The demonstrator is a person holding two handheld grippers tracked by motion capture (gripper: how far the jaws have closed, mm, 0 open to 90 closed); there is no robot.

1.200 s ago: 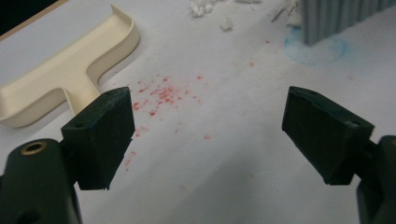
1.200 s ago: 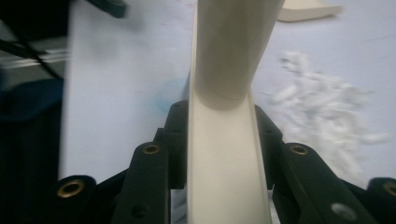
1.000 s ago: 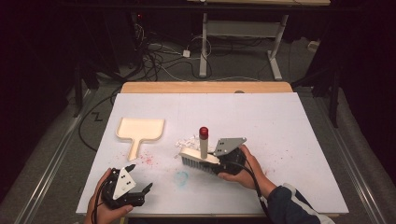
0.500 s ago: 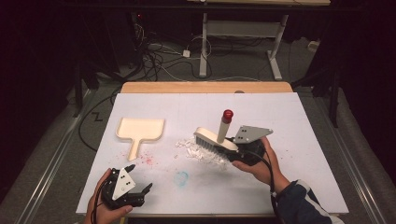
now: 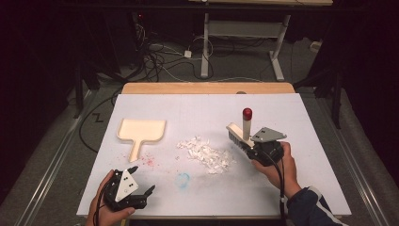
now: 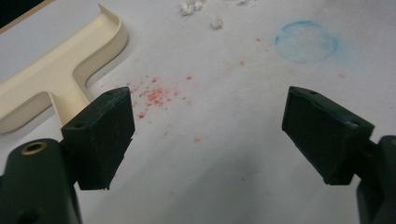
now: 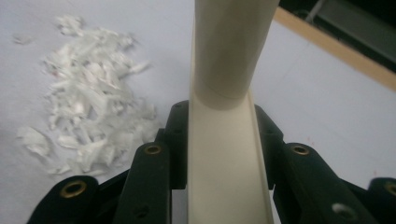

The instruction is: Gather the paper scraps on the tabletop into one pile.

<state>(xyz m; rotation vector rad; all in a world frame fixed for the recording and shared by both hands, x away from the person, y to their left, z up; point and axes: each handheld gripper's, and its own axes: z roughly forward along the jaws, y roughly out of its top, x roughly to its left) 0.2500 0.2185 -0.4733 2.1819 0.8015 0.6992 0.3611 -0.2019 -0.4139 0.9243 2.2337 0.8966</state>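
A cream hand brush (image 5: 237, 133) with a red-tipped upright handle (image 5: 247, 113) is held by my right gripper (image 5: 256, 148), shut on its back (image 7: 224, 154), just right of a pile of white paper scraps (image 5: 207, 153) (image 7: 88, 116). A cream dustpan (image 5: 140, 132) (image 6: 56, 74) lies flat at the left of the white board. My left gripper (image 5: 136, 188) (image 6: 208, 126) rests open near the front left edge, its jaws wide apart over bare board, nothing between them.
Red specks (image 6: 156, 93) and a faint blue ring (image 5: 182, 179) (image 6: 306, 41) mark the white board (image 5: 306, 122). A wooden table edge (image 5: 207, 88) runs behind it. Cables and a desk frame (image 5: 242, 42) are on the floor beyond.
My right gripper carried the brush from the left-middle of the scraps to their right side and turned it; the scraps now lie spread left of the brush. The left gripper stayed put.
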